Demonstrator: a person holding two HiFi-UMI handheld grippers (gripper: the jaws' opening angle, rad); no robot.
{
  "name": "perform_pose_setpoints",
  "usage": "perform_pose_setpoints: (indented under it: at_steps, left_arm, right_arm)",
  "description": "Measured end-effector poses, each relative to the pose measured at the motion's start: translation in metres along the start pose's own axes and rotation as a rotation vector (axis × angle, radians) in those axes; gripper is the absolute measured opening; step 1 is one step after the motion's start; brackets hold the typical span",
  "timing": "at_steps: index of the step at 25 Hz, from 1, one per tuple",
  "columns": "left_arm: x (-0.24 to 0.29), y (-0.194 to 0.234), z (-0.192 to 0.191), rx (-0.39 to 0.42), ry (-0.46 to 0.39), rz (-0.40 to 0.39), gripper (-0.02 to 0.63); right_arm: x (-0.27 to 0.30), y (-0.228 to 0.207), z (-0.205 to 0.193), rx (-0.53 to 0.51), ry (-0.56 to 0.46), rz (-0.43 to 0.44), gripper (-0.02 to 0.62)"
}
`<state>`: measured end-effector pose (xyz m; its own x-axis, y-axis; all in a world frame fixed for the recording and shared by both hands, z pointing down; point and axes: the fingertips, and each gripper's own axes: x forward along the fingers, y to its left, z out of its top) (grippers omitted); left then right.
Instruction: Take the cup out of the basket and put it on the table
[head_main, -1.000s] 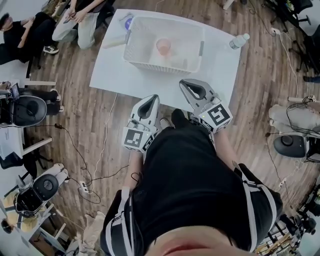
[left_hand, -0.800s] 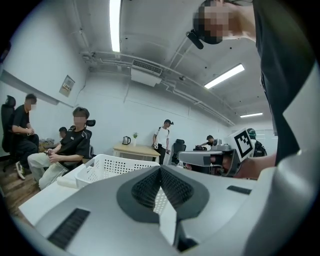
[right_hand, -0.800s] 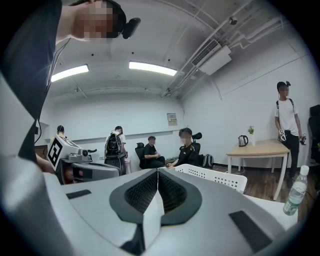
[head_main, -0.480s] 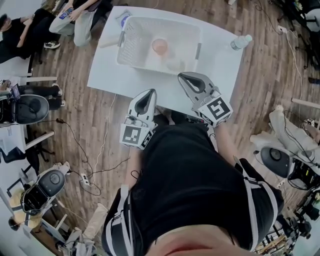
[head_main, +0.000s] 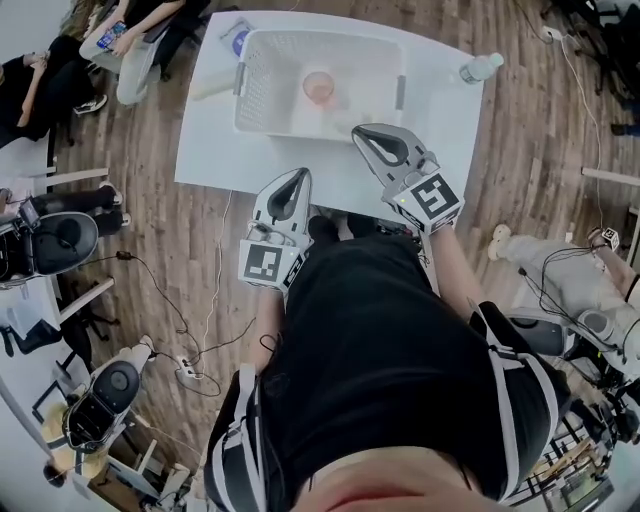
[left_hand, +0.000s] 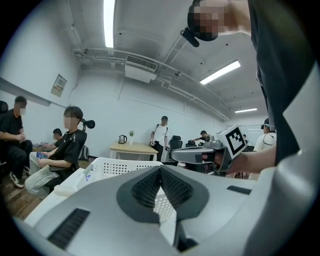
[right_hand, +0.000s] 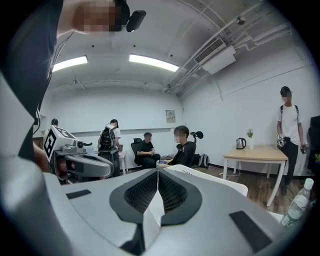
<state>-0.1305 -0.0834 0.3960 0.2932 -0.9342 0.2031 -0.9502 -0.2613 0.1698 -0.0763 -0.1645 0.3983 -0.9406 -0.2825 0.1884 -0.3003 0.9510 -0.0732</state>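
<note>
A pink cup (head_main: 319, 87) sits in the white basket (head_main: 262, 100) on the table (head_main: 215, 150). Nearer, the left gripper (head_main: 302, 174) and right gripper (head_main: 358, 132) hang with jaws pressed together, empty.

Basket (head_main: 262, 70) near corner hidden behind right claw (head_main: 360, 131).
</note>
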Motion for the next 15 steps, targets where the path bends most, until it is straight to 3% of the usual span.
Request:
perform_pose_setpoints:
  at_steps: [15]
  left_arm:
    - [0.001,0.023,0.003,-0.005,-0.003,-0.045,0.021]
  right_arm:
    - [0.029,-0.006,-0.007,-0.057,0.087,-0.016,0.020]
